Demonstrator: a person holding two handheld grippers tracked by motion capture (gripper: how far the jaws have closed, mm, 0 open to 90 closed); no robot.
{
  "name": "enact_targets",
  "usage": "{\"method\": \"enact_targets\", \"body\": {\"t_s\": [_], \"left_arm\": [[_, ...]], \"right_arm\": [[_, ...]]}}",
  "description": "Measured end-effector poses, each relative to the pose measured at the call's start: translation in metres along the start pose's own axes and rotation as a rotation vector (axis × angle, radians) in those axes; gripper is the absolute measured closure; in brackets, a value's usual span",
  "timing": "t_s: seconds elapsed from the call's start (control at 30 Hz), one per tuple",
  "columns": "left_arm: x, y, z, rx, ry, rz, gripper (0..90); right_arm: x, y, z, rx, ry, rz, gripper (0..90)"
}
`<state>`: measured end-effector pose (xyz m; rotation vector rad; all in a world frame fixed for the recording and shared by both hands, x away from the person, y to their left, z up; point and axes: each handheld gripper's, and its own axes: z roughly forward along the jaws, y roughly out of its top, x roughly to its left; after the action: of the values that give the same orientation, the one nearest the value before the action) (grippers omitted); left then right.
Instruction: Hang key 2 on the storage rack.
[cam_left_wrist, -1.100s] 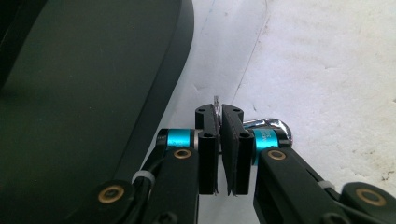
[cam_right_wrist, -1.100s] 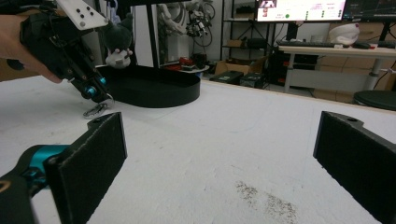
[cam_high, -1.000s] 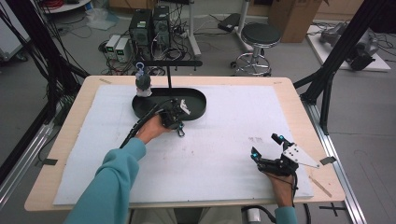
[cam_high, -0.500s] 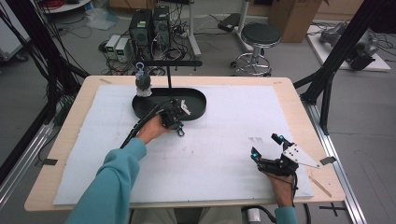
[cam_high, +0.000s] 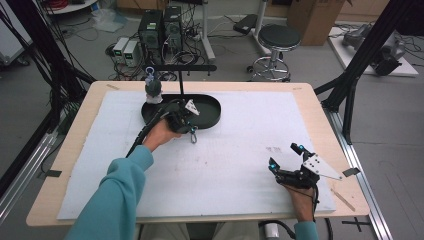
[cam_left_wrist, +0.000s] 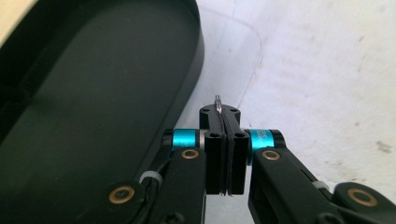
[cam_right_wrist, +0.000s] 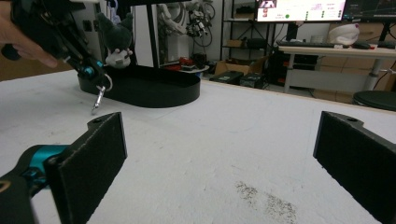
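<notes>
The left tool (cam_high: 189, 131), clamped tight on a small silver metal clasp (cam_high: 193, 135), hangs it beside the black oval tray (cam_high: 212, 112). The right tool (cam_high: 285, 157) rests gaping wide and empty on the white worktop (cam_high: 235, 150).

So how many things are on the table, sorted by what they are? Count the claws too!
Claws: 2, the left claw and the right claw
Black oval trays: 1, the tray
Plush toys: 1, the dark plush toy at the tray's end
Metal key clasps: 1, the clasp pinched in the left claw
White table mats: 1, the mat
Total: 6
</notes>
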<state>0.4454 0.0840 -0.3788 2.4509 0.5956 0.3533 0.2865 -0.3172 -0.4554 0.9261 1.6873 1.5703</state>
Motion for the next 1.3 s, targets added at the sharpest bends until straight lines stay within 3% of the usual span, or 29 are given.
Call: {"method": "enact_targets", "body": {"t_s": [0.33, 0.67, 1.3], "left_arm": [[0.025, -0.008, -0.044, -0.149, -0.004, -0.110, 88.6], [0.038, -0.014, -0.075, -0.245, 0.016, -0.159, 88.6], [0.058, -0.011, -0.115, -0.279, 0.102, -0.168, 88.5]], "right_arm": [[0.000, 0.000, 0.000, 0.002, 0.000, -0.005, 1.9], [0.000, 0.000, 0.000, 0.004, -0.001, -0.004, 1.9], [0.000, 0.000, 0.000, 0.005, -0.002, -0.003, 1.9]]}}
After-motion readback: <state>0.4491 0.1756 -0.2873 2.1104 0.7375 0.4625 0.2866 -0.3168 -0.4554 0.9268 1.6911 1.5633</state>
